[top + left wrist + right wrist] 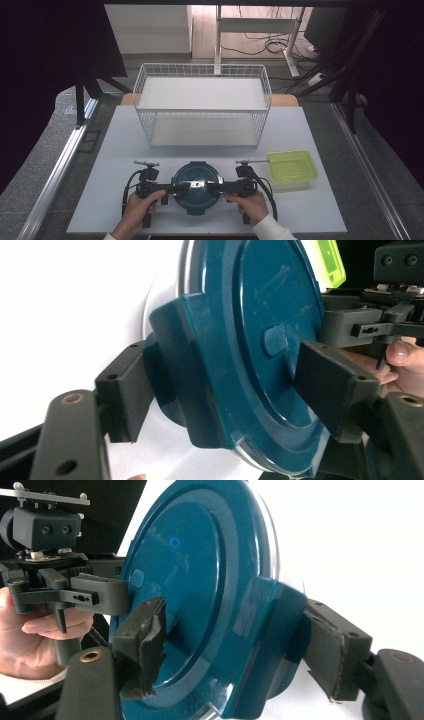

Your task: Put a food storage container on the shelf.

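Right claw [225,650] straddling the edge of a round teal lid [200,595]

The lid stands on edge through the middle of the frame, its ridged face turned left. One black jaw sits at lower left against that face (its pad wrapped in ragged tape), the other at lower right behind a side latch tab [270,630]. At upper left, the left claw [100,596] reaches the lid's far edge, a hand [30,635] gripping it. White counter [360,545] spreads across the right.
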`<control>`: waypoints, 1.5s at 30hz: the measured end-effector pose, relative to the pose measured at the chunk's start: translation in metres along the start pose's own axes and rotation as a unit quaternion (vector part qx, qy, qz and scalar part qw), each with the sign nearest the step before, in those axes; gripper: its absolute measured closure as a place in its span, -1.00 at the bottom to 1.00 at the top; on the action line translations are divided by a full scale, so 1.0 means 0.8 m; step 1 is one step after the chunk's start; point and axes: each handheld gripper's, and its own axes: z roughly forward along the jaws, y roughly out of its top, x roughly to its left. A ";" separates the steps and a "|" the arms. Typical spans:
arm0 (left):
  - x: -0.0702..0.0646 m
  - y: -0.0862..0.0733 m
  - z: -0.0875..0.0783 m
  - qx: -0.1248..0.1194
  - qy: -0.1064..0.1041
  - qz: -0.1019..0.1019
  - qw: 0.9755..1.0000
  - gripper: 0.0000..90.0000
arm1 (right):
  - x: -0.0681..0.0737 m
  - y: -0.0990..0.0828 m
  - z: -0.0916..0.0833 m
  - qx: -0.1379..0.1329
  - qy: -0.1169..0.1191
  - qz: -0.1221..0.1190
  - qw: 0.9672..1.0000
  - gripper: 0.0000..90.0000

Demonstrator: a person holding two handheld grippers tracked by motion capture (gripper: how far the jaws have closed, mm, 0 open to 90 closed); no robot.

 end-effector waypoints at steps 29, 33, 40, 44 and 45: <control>-0.026 -0.004 -0.012 -0.042 0.018 0.029 0.999 -0.22 | 0.022 0.000 -0.024 -0.030 -0.023 -0.043 0.998 -0.15; -0.032 -0.003 -0.018 -0.050 0.017 0.038 0.998 -0.21 | 0.029 0.002 -0.029 -0.037 -0.025 -0.056 0.997 -0.15; -0.041 -0.001 -0.024 -0.051 0.019 0.051 0.997 -0.21 | 0.038 0.005 -0.036 -0.042 -0.023 -0.075 0.996 -0.15; -0.041 0.001 -0.025 -0.051 0.019 0.051 0.997 -0.21 | 0.039 0.005 -0.036 -0.041 -0.025 -0.079 0.996 -0.15; -0.041 0.001 -0.025 -0.051 0.020 0.051 0.997 -0.21 | 0.039 0.006 -0.036 -0.040 -0.025 -0.080 0.996 -0.15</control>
